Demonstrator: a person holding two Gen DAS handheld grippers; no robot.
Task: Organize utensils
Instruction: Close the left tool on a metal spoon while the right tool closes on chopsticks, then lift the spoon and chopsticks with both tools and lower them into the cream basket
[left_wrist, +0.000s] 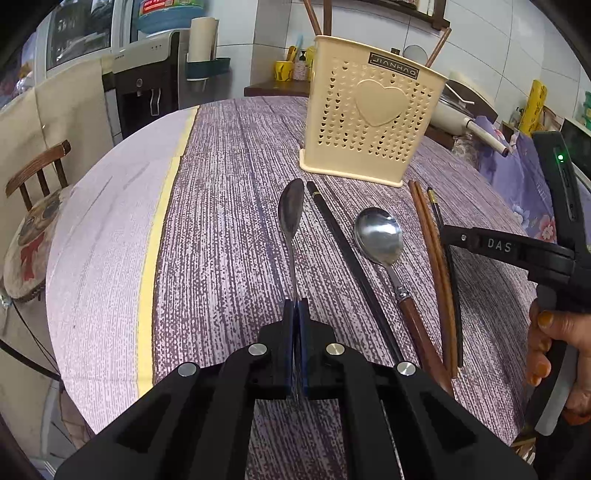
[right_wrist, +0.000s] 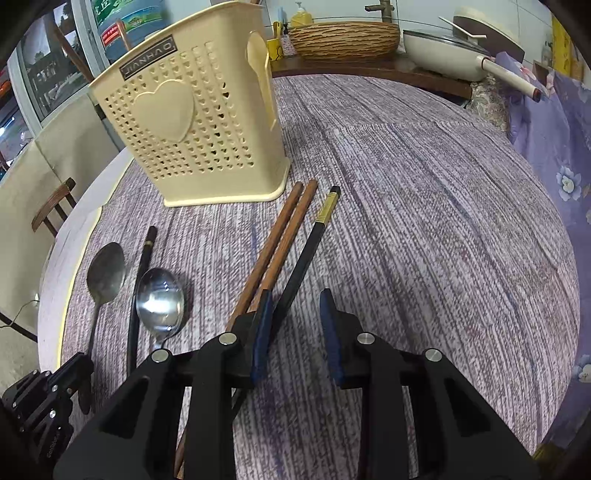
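- Utensils: two spoons, a brown wooden chopstick pair and two black chopsticks lie on the bench in front of the cream holder (left_wrist: 369, 110), which stands upright at the far side.
- Dull metal spoon (left_wrist: 291, 210): leftmost item, bowl toward the holder. The left gripper (left_wrist: 295, 314) has its fingers pressed together on the handle end; the spoon appears pinched, and whether it has left the surface cannot be told.
- Shiny spoon with wooden handle (left_wrist: 380, 236): lies free, between one black chopstick (left_wrist: 347, 258) and the brown chopsticks (right_wrist: 284, 225).
- Right gripper (right_wrist: 295, 306): fingers spread partway, nothing pinched. The second black chopstick (right_wrist: 310, 240), with a gold band, runs between them close to the left finger (right_wrist: 263, 332), which partly overlaps the brown pair.
- Progress: early, judging by the layout. Several sticks already project from the holder's top; every item on the bench remains to be placed.
- Surface: round bench under a purple streaked cloth, with a pale band and a yellow stripe at the left edge.
- Room: a wooden chair, a water dispenser, tiled walls, a woven basket and a white pan behind.
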